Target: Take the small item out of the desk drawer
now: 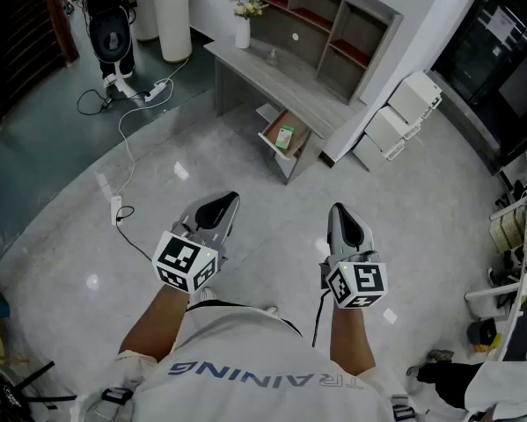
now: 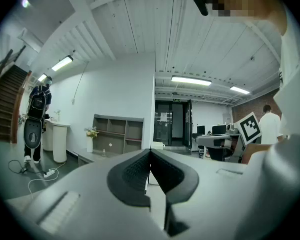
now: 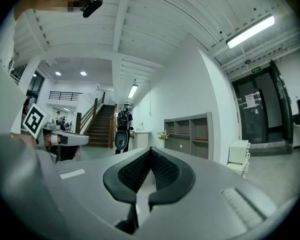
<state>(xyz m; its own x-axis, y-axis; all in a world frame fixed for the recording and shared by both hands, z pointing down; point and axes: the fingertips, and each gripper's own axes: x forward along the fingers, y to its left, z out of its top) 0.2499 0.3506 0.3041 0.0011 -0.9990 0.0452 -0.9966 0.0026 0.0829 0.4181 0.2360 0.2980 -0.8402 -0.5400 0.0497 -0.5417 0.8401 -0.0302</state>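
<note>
The grey desk (image 1: 272, 76) stands across the room by the wall, with a shelf unit on top. Its drawer (image 1: 286, 141) hangs open, and a small green-and-white item (image 1: 284, 136) lies inside. My left gripper (image 1: 227, 202) and right gripper (image 1: 341, 213) are held side by side over the floor, well short of the desk, both pointing toward it. Both are shut with nothing between the pads. In the left gripper view the gripper (image 2: 150, 152) has its tips meeting, and the desk (image 2: 97, 156) shows small in the distance. The right gripper (image 3: 151, 150) likewise has its tips touching.
A white vase with flowers (image 1: 244, 23) stands on the desk. White boxes (image 1: 395, 117) are stacked to the desk's right. A cable and power strip (image 1: 153, 92) trail across the floor at left. A person with a backpack (image 3: 123, 129) stands near a white round bin (image 1: 173, 14).
</note>
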